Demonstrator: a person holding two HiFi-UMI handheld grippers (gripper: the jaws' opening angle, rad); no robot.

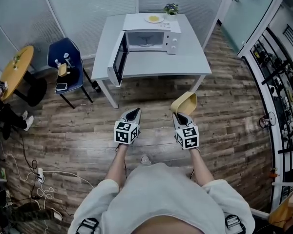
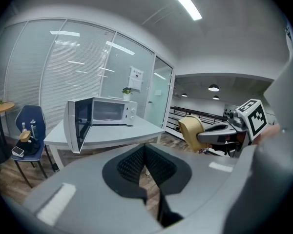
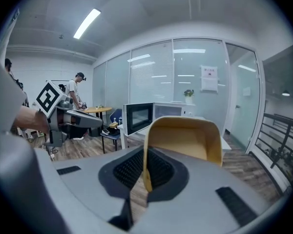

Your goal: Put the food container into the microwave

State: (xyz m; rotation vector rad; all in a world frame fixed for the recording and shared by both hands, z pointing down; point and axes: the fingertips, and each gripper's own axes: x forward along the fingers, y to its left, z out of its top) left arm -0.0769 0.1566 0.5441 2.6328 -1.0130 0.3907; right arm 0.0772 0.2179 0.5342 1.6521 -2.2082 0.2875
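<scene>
Hold the right gripper [image 1: 181, 116] clamped on the wall of the tan food container [image 1: 184, 103], well in front of the microwave [image 1: 147, 40]; carry it level toward the cavity, right of the microwave's open door [image 1: 119, 58]; hold the left gripper [image 1: 133, 114], pinched shut on nothing, away from that door.

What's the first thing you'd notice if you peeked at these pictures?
The yellow food container, pinched by its rim in the right gripper, above the wooden floor. Ahead, the microwave sits on a white table with its door wide open. The left gripper alongside is shut and empty.
</scene>
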